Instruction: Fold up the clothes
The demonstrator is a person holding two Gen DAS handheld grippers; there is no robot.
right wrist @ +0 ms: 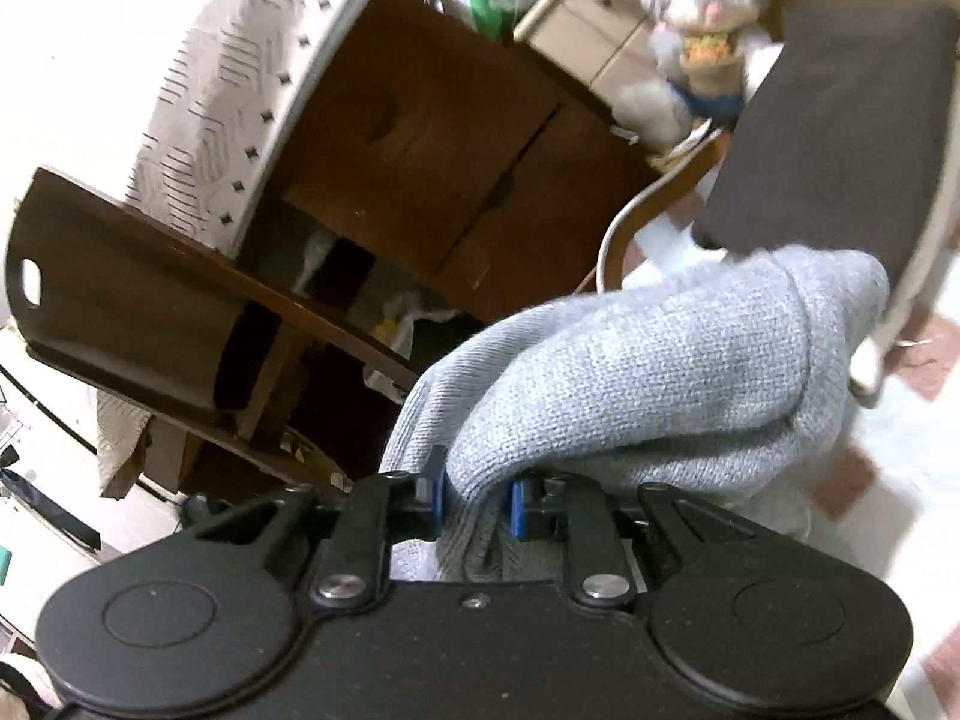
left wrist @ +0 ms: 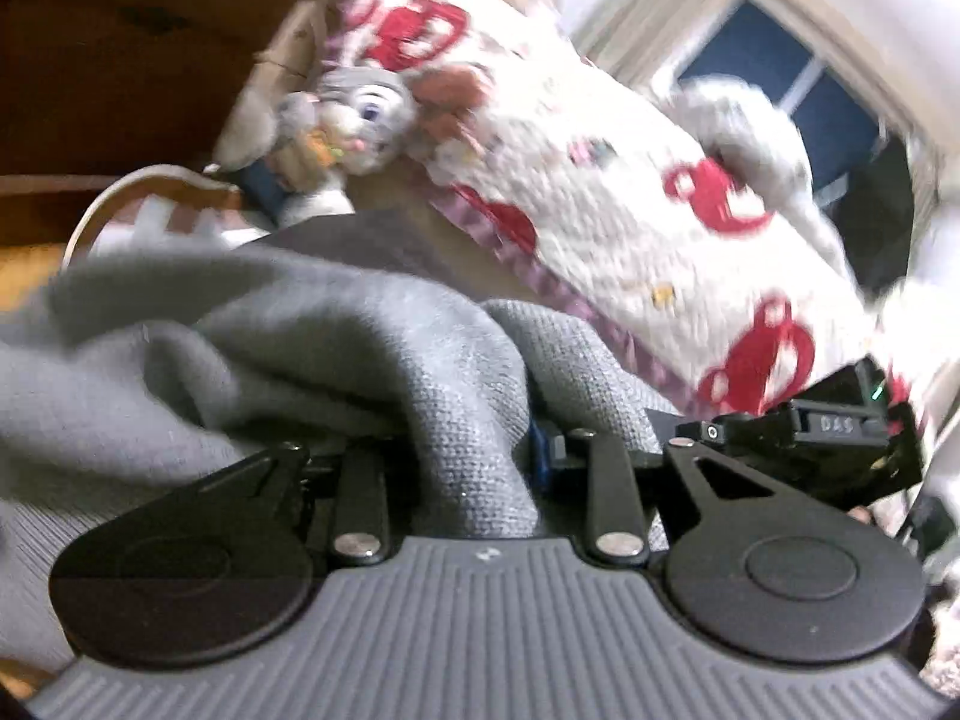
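Observation:
A grey knitted garment (left wrist: 252, 354) bunches over my left gripper (left wrist: 465, 450), whose jaws are shut on a fold of it; the cloth hides the fingertips except for one blue pad (left wrist: 538, 459). In the right wrist view the same grey knit (right wrist: 648, 372) drapes forward in a thick roll from my right gripper (right wrist: 474, 504), which is shut on its edge between the two blue pads (right wrist: 519, 507). Part of the other black gripper (left wrist: 840, 438) shows at the right edge of the left wrist view. Both views are tilted and blurred.
A white blanket with red prints (left wrist: 630, 198) hangs behind the garment. A grey plush rabbit (right wrist: 702, 6) sits by a dark cushion (right wrist: 840, 120). Brown wooden shelves (right wrist: 180, 312), cardboard (right wrist: 432, 138) and a white patterned cloth (right wrist: 240, 78) lie to the left. A dark window (left wrist: 780, 72) is at the upper right.

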